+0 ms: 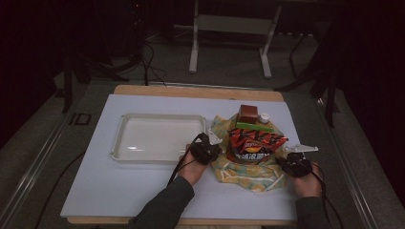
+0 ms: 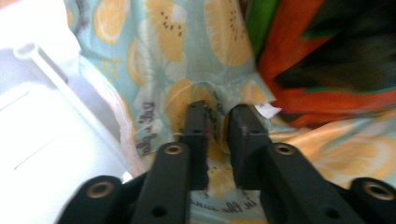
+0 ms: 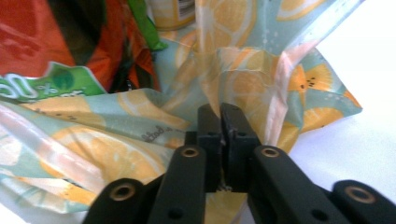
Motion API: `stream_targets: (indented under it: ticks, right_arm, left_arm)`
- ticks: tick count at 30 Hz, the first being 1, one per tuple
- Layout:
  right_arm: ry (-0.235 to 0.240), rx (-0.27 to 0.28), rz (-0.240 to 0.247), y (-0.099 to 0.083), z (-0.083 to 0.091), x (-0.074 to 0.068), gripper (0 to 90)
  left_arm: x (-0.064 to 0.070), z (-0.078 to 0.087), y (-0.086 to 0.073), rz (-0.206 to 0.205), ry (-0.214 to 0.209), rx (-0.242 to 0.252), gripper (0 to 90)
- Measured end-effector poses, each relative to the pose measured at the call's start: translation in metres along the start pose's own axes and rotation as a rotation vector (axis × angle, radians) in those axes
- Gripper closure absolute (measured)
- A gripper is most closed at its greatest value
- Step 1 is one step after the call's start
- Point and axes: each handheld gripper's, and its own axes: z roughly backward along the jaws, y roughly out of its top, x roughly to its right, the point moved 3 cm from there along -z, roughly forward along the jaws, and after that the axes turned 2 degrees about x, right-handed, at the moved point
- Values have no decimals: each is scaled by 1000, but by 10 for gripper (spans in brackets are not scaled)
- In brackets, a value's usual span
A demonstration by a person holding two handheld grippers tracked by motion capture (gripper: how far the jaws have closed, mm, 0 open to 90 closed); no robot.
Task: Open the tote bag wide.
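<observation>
1. The bench (image 1: 143, 191) carries a white board; on it, a clear shallow tray (image 1: 125, 143) lies at 9 o'clock of the printed bag (image 1: 248, 176).
2. That lemon-patterned bag sits right of the board's centre, open at the top, with a red crisp packet (image 1: 255, 143) upright inside it, and a green packet (image 1: 253, 127), a brown box (image 1: 248, 113) and a white-capped bottle (image 1: 264, 117) at its 12 o'clock side.
3. The left claw (image 1: 206, 143) is at the bag's 9 o'clock edge; in the left gripper view its jaws stand slightly apart with a fold of the bag's film (image 2: 205, 93) between them, seemingly nipped rather than firmly clamped.
4. The right claw (image 1: 292, 160) is at the bag's 3 o'clock edge; in the right gripper view its jaws are pressed together on a gathered pleat of the film (image 3: 243, 79).
5. Judged step: both rims are gripped, probably to spread or steady the mouth.
6. The next move likely calls for an even outward pull, gently enough to avoid tipping the crisp packet or tearing the film.
</observation>
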Motion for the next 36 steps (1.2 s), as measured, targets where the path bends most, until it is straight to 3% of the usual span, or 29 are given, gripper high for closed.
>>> stream_targets:
  ticks: [6, 11, 16, 19, 20, 22, 27, 31, 36]
  right_arm:
    - [61, 49, 11, 3, 10, -3, 737]
    - [86, 91, 13, 9, 23, -6, 680]
    - [142, 119, 33, 15, 34, -10, 638]
    - [170, 128, 54, 17, 39, -14, 627]
    - [208, 139, 77, 20, 46, -18, 596]
    - [235, 167, 96, 23, 55, -21, 572]
    - [294, 227, 111, 32, 70, -26, 492]
    - [297, 271, 110, 40, 76, -30, 409]
    - [309, 306, 91, 48, 77, -33, 381]
  left_arm:
    - [11, 25, -2, 33, -67, 110, 648]
    - [15, 38, -4, 6, -75, 136, 608]
    - [21, 51, -7, -15, -119, 149, 614]
    - [23, 51, -8, -23, -125, 147, 622]
    - [30, 49, -9, -33, -149, 149, 636]
    - [34, 45, -10, -65, -150, 130, 639]
    - [41, 40, -14, -101, -156, 114, 651]
    - [42, 35, -21, -129, -145, 97, 650]
    - [41, 32, -28, -119, -154, 100, 645]
